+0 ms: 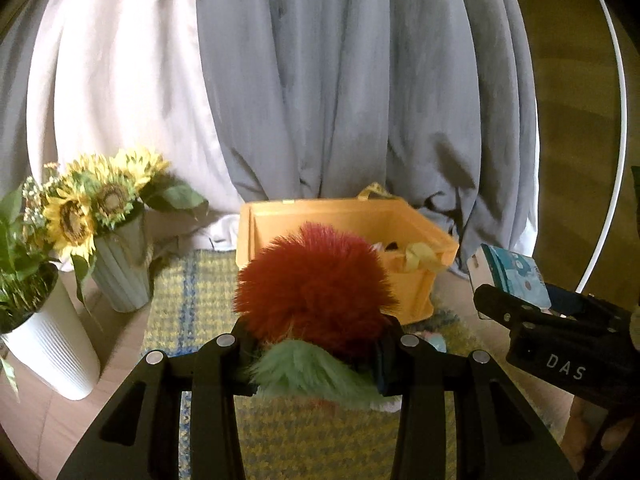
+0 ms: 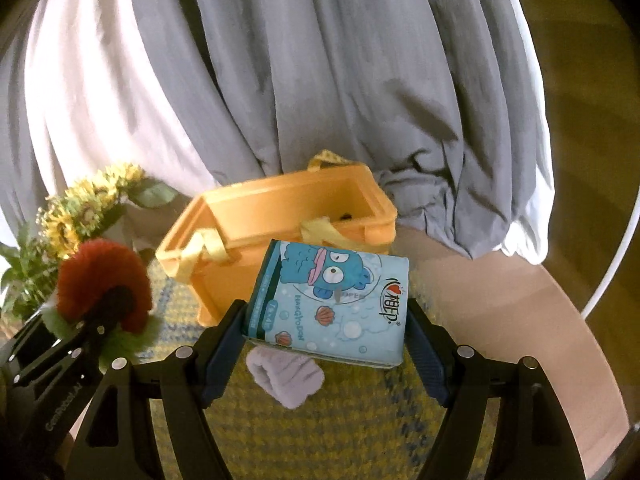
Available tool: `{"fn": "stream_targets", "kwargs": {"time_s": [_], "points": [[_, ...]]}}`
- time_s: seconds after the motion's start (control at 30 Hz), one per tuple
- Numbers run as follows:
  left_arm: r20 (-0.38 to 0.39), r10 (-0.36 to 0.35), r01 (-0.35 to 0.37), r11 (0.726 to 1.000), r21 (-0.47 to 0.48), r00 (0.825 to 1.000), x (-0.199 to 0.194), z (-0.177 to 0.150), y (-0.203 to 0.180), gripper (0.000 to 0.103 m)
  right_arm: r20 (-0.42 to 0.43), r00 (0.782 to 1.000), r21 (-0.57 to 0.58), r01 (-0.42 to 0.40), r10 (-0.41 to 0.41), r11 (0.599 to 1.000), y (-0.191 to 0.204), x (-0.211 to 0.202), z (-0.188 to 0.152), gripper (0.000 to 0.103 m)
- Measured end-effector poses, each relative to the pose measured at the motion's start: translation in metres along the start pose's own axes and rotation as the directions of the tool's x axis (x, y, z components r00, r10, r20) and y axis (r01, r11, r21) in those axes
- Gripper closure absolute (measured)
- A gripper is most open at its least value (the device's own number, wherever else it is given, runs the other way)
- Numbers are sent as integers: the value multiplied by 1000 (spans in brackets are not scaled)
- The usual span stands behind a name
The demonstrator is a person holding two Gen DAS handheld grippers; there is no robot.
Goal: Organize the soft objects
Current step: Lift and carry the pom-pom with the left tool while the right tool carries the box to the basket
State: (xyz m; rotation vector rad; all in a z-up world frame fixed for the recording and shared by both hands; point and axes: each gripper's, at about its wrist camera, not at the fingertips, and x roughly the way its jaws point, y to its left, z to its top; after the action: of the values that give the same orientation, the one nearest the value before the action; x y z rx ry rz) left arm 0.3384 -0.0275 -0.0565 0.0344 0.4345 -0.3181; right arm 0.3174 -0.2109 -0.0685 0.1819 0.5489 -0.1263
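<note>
My left gripper (image 1: 316, 354) is shut on a fluffy red and green plush toy (image 1: 316, 284), held above the mat in front of the orange storage box (image 1: 416, 288). The toy also shows at the left of the right wrist view (image 2: 100, 276). My right gripper (image 2: 326, 328) is shut on a blue tissue pack (image 2: 332, 300) with a cartoon print, held just in front of the orange box (image 2: 216, 216). The pack also shows in the left wrist view (image 1: 512, 276). A pale lilac soft item (image 2: 286, 376) lies on the mat under the pack.
A yellow and blue woven mat (image 1: 192, 312) covers the wooden floor. Two white ribbed vases with sunflowers (image 1: 120, 276) and greenery (image 1: 52, 360) stand at the left. Grey and white curtains (image 1: 340, 80) hang behind the box. A white hoop (image 1: 620, 120) curves at the right.
</note>
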Motion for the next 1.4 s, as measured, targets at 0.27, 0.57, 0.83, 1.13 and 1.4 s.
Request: {"fn": "stream_targets", "kwargs": {"time_s": [0.27,0.57,0.83,1.13,1.4], "points": [[50,25,-24,1000,-14,998,-11,15,-4,64,74,997,-12,-35,36,999,3,-14,18,27],[88,36,-35,999,-14,995,-12,30,-10,64,133,989,-23,-68,70,997,2,-18,35,27],[141,42,-44,999,10,989,-1,51,-12,64,178,980,-50,-76,84,996,1,-13,57,27],[180,59,-68,997,46,982,17,73,-12,64,218,972,-69,-79,92,995,4,0,79,27],[188,81,-95,993,65,979,42,88,-8,64,247,966,-89,-57,78,994,9,22,101,27]]}}
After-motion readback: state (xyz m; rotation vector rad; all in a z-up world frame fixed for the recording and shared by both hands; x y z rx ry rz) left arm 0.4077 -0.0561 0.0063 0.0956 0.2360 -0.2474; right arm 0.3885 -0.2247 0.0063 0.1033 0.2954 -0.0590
